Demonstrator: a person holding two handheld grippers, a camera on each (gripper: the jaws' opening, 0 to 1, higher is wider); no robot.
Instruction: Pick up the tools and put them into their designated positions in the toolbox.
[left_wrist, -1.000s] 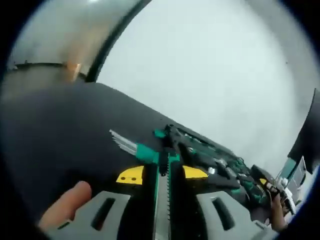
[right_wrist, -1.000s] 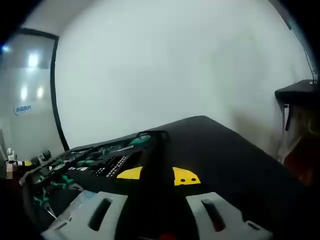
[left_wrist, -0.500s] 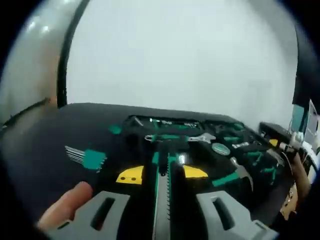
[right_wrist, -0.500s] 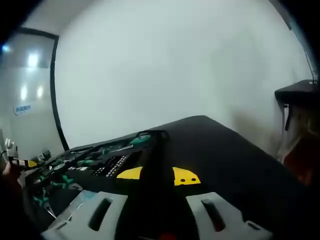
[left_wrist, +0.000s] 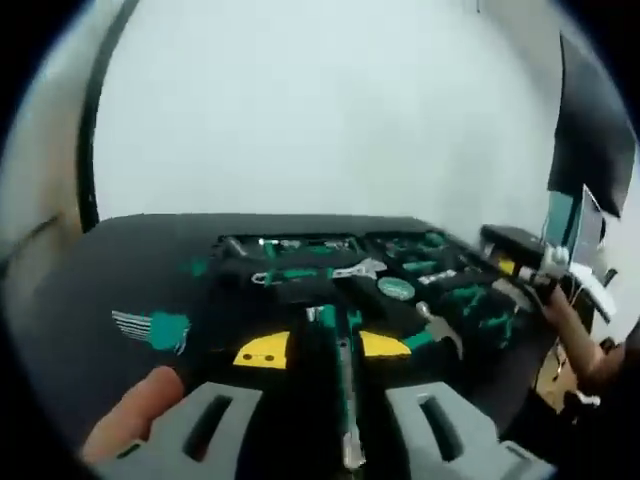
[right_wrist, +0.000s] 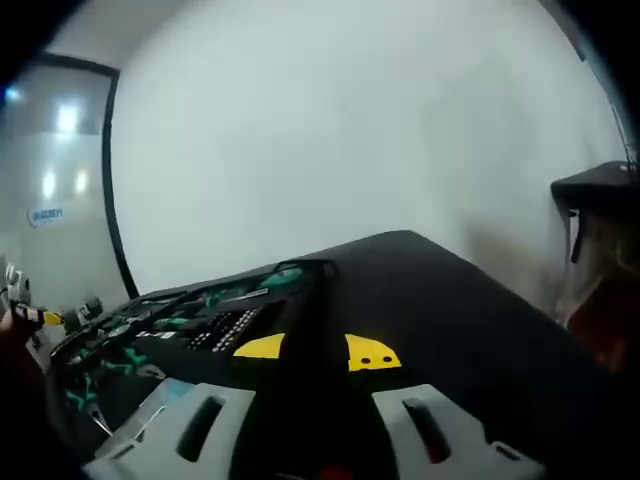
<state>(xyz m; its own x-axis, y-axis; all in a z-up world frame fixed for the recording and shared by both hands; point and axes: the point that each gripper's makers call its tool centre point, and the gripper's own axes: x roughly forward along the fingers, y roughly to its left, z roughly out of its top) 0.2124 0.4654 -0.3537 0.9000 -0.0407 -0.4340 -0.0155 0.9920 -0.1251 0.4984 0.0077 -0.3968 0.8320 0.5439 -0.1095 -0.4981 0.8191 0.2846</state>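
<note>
Bare workshop or test lab.
Black bench (right_wrist: 470, 310) against a plain white wall (right_wrist: 330, 140), open toolbox (left_wrist: 400, 280) of green-handled tools, glass partition (right_wrist: 50, 170) with reflected ceiling lights and a small blue sign.

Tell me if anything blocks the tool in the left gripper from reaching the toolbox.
Nothing visible does. The left gripper holds a long green-handled tool, and the open toolbox lies directly ahead on the black table.
</note>
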